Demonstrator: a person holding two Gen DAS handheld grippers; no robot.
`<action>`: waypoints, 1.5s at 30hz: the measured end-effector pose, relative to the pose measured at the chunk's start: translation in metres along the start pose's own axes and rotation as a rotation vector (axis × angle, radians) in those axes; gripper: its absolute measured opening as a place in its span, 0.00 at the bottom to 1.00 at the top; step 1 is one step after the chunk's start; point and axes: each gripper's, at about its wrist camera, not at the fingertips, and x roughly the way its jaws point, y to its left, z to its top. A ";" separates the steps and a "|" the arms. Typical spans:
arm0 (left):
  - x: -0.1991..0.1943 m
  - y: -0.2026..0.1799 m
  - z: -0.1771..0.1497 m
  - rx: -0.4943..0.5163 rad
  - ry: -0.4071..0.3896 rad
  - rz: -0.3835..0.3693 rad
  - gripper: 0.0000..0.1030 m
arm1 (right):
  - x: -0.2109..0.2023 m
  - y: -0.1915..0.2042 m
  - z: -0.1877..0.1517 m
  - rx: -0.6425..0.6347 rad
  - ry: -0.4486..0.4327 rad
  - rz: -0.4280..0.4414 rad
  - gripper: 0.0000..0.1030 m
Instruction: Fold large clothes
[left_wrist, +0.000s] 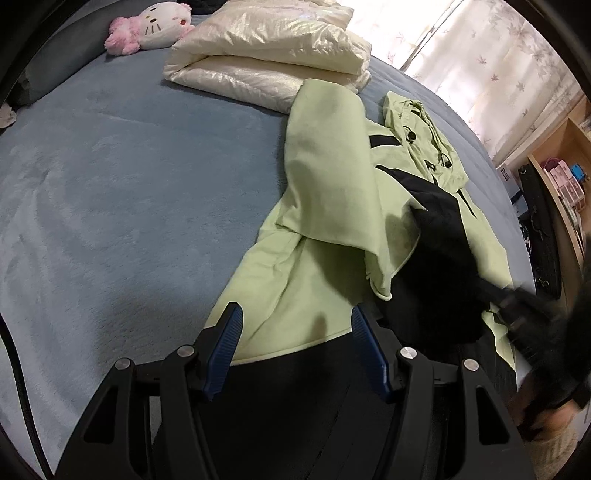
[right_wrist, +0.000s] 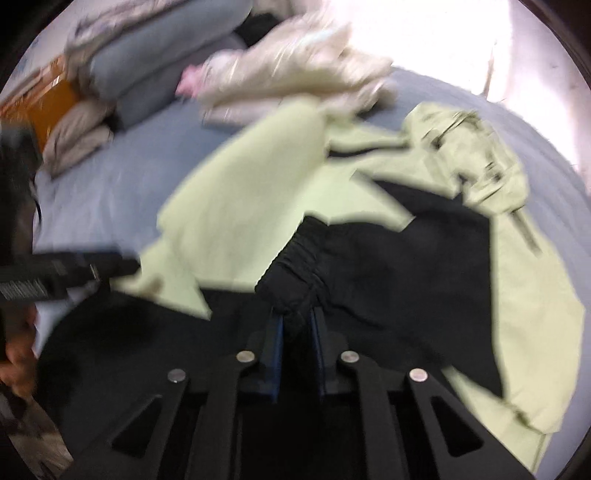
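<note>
The step in hand looks like a sleeve fold on the pale green and black jacket (left_wrist: 332, 206), which lies spread on the blue bed (left_wrist: 129, 184). The right gripper (right_wrist: 297, 325) has its fingers drawn narrow on the gathered black cuff (right_wrist: 291, 280) — a wad of dark fabric sits pinched between the blue pads, and the sleeve runs away ahead of them toward the jacket's middle. The right wrist view is smeared, so that hand is probably on the move.

The left gripper (left_wrist: 295, 339) holds nothing. Its fingers stand wide, and between and just beyond them lies the green hem edge where it meets the black lower panel. In the left wrist view the other gripper shows only as a dark blur off to the right of the fingers, low over the black fabric.

Ahead of the left fingers, one green sleeve is already laid over the body in a long flap; the hood with its drawcords lies farther off and to the right. The cloth looks soft and slightly puffy, with loose ridges rather than sharp creases.

The next move, I'd judge, is to carry the cuff across the chest and lay it flat, with the free fingers ready to pin or take the hem — the risk is the sleeve bunching under itself.

Beyond the jacket sit a folded cream quilted coat (left_wrist: 266, 59) and a pink-and-white plush toy (left_wrist: 151, 26).
</note>
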 end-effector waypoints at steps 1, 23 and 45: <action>0.000 -0.003 0.000 0.003 -0.003 -0.003 0.58 | -0.018 -0.007 0.007 0.016 -0.066 -0.016 0.10; 0.022 -0.049 0.071 0.189 -0.010 -0.001 0.58 | -0.023 -0.225 -0.093 0.795 -0.050 -0.172 0.53; 0.130 -0.010 0.186 0.065 -0.112 -0.088 0.07 | 0.051 -0.281 -0.043 0.668 -0.100 -0.092 0.29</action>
